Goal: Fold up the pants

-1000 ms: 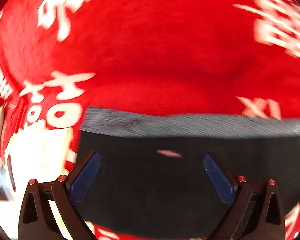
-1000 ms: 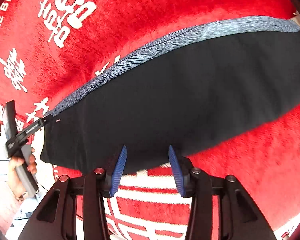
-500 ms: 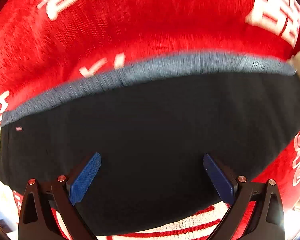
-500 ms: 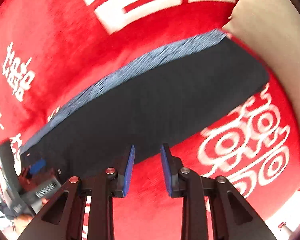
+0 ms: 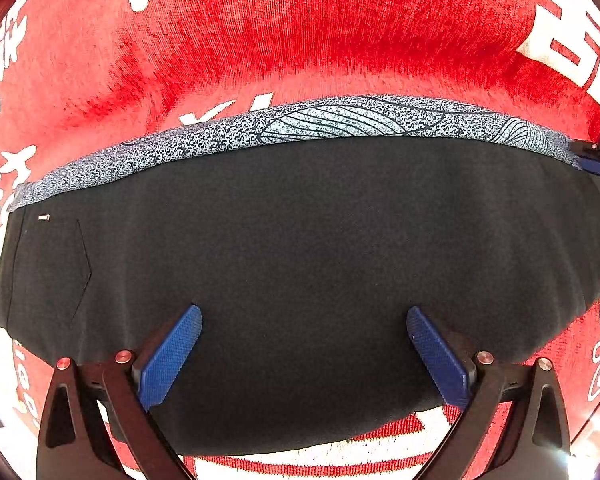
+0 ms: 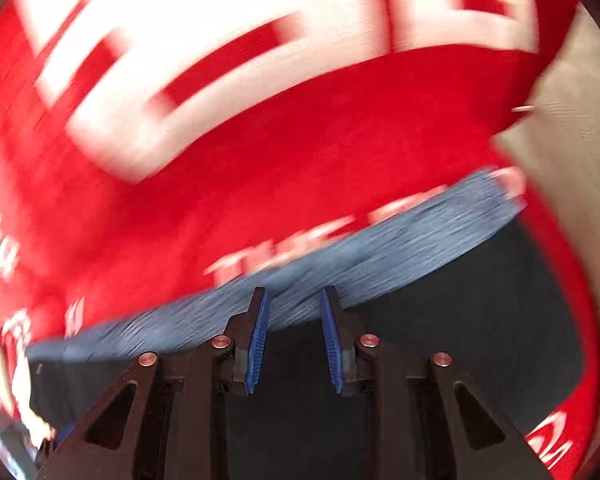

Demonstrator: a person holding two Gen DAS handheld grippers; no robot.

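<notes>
One pair of black pants, folded flat with one speckled blue-grey band along the far edge, lies on one red cloth. The left gripper has steadied, jaws spread wide. The right gripper, narrowed earlier, now stands over the band, pinching nothing.

left wrist cam looks steeply down along its fingers, close over the black pants on the red cloth; sharp frame, the garment spans nearly the full width. right wrist cam also points steeply down, just as close, over the pants' far edge; frame is motion-blurred. shared: the patterned grey band along that far edge and the red cloth past it. the right gripper's tip shows at the left view's right edge.
</notes>
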